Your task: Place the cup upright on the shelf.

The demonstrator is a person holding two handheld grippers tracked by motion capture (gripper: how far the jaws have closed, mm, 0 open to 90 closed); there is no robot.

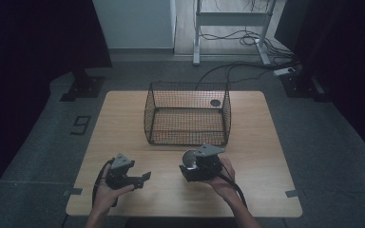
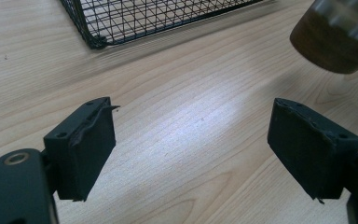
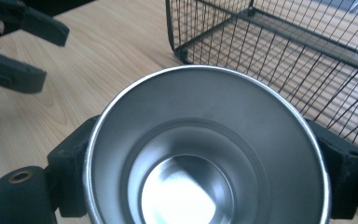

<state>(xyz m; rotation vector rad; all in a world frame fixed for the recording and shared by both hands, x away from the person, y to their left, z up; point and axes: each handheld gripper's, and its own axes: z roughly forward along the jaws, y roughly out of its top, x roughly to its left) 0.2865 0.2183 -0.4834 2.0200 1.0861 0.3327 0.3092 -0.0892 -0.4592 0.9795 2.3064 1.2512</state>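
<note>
On the pale wooden bench stood a black wire-mesh basket, rectangular and open at the top, set toward the far middle of the surface. Just in front of its near right corner, the right tongs were clenched on a round stainless-steel cup with a brown lower body; in the right gripper view the two black jaws pressed against the cup's opposite sides, just under its flared rim, and the cup's shiny inside faced the camera, with light glinting off its bottom. In the high view the cup showed beside the grey three-cornered plate on that gripper, close to the basket's front wall but apart from it. In the left gripper view the cup's brown underside showed blurred at the top right, clear of the bench. The left tongs were released: their jaws stood wide apart with nothing between them, only bare bench wood beneath. In the high view the left tongs sat near the front edge, to the left of the right tongs and well apart from the basket, held in the person's left hand.
</note>
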